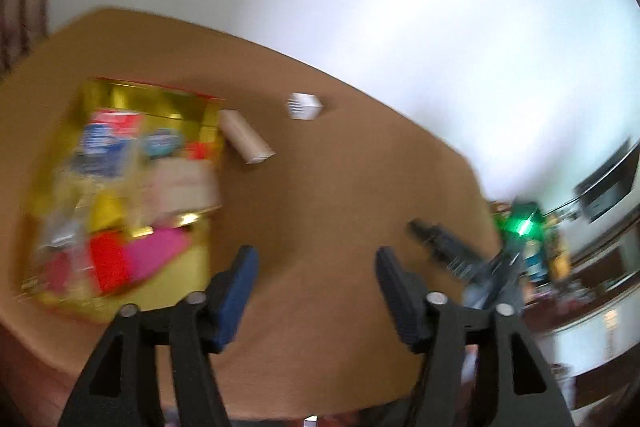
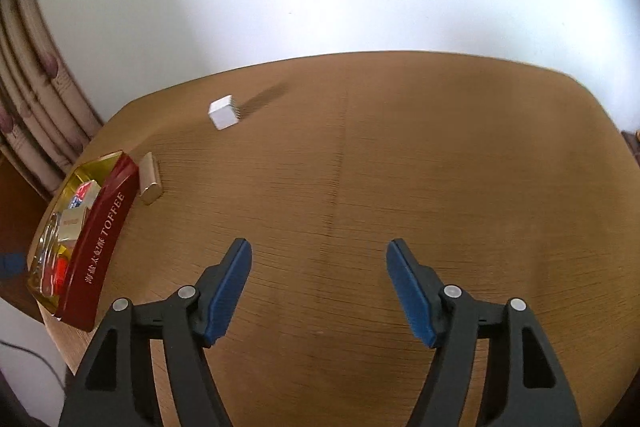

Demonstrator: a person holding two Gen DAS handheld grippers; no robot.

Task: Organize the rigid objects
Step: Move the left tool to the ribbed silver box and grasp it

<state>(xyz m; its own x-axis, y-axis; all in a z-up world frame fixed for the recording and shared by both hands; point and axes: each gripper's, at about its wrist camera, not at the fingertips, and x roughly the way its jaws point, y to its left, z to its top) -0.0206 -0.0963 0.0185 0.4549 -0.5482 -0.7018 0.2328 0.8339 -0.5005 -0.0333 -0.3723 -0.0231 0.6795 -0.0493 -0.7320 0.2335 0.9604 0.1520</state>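
Status: partly done. 1 open gold-lined red toffee tin [image 2: 100, 223] at the wooden table's [image 2: 400, 167] left edge already holds several small packets, perhaps 5; blur prevents a firm count. Outstanding: 1 tan rectangular block [image 2: 150, 179] just beside the tin, 1 white cube [image 2: 224, 113] well apart. 2 grippers, left gripper [image 1: 316, 291] and right gripper [image 2: 319, 285], both spread wide, carrying nothing.

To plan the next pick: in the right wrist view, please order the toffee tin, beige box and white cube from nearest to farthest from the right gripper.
From the right gripper:
1. toffee tin, left table edge.
2. beige box, just beyond the tin.
3. white cube, far left-centre.
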